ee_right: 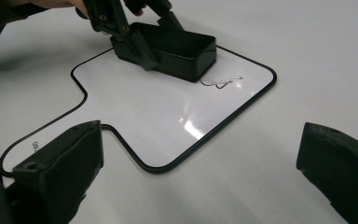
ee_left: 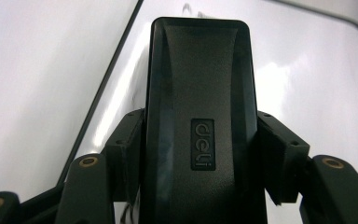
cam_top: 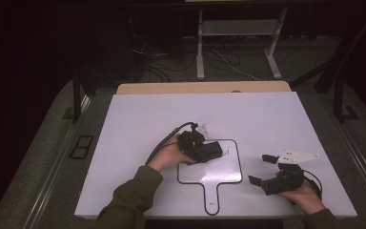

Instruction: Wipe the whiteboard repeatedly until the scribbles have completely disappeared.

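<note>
A paddle-shaped whiteboard (cam_top: 219, 172) with a black rim lies flat on the white table. My left gripper (cam_top: 204, 151) is shut on a black eraser (cam_top: 213, 149), which rests on the board's upper left part. In the left gripper view the eraser (ee_left: 198, 102) sits between the jaws of the left gripper (ee_left: 200, 140) over the whiteboard (ee_left: 307, 70). A small pen scribble (ee_right: 221, 83) lies just beyond the eraser (ee_right: 177, 46). My right gripper (cam_top: 261, 169) is open to the right of the board with nothing between its fingers. Seen from it, the right gripper (ee_right: 200, 140) points at the whiteboard (ee_right: 158, 116).
The white tabletop (cam_top: 267, 119) extends well beyond the board on all sides. A wooden edge (cam_top: 205, 88) shows at its far side. Behind the table, desk legs (cam_top: 200, 47) and cables (cam_top: 152, 57) sit on the dark floor.
</note>
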Demonstrator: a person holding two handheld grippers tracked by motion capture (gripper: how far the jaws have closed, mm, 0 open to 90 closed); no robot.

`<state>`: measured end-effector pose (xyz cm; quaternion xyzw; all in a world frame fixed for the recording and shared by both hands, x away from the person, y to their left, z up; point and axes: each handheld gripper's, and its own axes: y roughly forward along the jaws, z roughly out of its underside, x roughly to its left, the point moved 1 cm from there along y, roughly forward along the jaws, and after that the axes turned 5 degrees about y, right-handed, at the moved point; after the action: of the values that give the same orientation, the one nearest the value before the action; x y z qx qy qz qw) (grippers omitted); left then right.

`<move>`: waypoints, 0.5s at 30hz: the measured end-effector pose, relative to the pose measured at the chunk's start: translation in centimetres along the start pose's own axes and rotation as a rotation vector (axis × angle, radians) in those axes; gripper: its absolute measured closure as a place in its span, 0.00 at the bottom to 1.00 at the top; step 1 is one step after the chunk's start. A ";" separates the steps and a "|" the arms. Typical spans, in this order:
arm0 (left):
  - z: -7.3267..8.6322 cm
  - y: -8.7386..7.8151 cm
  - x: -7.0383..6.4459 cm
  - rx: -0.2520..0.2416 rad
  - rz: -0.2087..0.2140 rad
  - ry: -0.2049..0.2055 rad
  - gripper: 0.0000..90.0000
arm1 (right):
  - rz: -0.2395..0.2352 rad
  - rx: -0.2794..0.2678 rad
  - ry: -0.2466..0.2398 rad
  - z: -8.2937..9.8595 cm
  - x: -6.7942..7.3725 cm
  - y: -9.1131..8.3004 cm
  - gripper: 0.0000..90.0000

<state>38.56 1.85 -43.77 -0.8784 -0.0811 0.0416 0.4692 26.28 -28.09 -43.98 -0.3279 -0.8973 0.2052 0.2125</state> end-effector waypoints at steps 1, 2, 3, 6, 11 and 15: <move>0.3 -0.2 0.0 0.005 -0.002 0.001 0.44 | 0.000 0.001 0.001 0.0 0.0 0.0 0.00; 0.6 -0.4 0.0 0.010 -0.002 0.001 0.44 | 0.000 0.001 0.000 0.0 0.0 0.0 0.00; 0.8 -0.6 0.0 0.011 -0.005 -0.004 0.44 | 0.000 0.001 -0.002 0.0 0.0 0.1 0.00; 1.6 -1.2 0.0 0.019 -0.009 -0.003 0.44 | 0.001 0.001 -0.003 0.0 0.1 0.1 0.00; 2.4 -1.7 0.5 0.016 -0.034 -0.046 0.44 | -0.001 0.003 -0.003 0.0 0.0 0.1 0.00; 2.4 -1.6 1.3 0.001 -0.055 -0.064 0.44 | -0.002 0.005 -0.003 0.0 0.1 0.2 0.00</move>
<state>39.28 4.86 -43.79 -0.8738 -0.1200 0.0570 0.4677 26.29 -27.91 -44.05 -0.3263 -0.8974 0.2078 0.2121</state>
